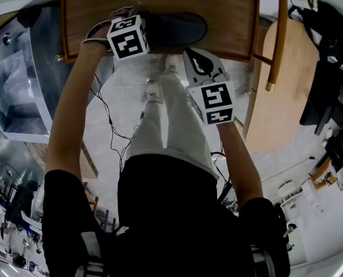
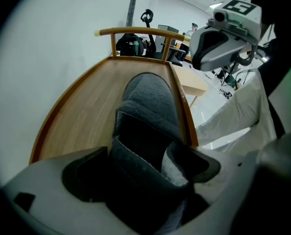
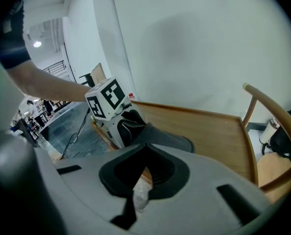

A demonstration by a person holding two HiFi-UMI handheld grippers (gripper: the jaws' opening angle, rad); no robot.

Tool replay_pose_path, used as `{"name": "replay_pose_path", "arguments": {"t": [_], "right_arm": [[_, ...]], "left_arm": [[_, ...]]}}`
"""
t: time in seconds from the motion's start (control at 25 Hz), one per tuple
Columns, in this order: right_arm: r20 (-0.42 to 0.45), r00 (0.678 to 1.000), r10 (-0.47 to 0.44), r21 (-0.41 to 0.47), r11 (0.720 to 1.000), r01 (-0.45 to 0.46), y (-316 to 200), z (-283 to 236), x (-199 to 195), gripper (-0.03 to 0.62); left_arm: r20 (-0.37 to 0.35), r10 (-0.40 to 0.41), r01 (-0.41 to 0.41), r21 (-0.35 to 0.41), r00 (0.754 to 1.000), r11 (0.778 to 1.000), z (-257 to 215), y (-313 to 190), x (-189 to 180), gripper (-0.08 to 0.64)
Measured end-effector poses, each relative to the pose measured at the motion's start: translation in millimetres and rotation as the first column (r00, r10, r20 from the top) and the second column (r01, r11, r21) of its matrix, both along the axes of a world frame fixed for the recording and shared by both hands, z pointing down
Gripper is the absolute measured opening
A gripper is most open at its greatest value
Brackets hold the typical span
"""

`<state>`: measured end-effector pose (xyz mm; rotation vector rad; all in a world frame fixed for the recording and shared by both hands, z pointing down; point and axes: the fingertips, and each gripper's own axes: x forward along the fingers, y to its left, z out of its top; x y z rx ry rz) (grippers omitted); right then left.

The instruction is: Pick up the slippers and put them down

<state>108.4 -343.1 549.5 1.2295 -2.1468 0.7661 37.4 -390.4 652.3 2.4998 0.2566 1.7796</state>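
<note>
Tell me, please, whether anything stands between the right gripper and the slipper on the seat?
Only the left gripper, clamped on the heel end of the slipper, sits partly in the way of the right gripper. The toe end on the seat looks clear.

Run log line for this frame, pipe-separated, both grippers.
left gripper: shut on grey slipper, heel end | slipper: on wooden chair seat, along its edge | right gripper: shut, empty
</note>
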Motion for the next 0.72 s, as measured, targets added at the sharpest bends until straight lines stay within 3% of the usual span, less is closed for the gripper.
{"name": "replay_pose_path", "arguments": {"t": [0.32, 0.72], "right_arm": [[-0.004, 1.0, 0.0, -0.006, 1.0, 0.0, -0.2, 4.7, 2.3, 0.0], [-0.007, 1.0, -0.002, -0.009, 1.0, 0.002, -2.1, 5.3, 5.3, 0.0]], "left_arm": [[-0.007, 0.017, -0.017, -0.034, 1.0, 0.999, 0.4, 0.9, 2.2, 0.433], [-0.004, -0.005, 0.005, -0.011, 1.0, 1.0, 0.6, -0.5, 1.2, 0.431]]}}
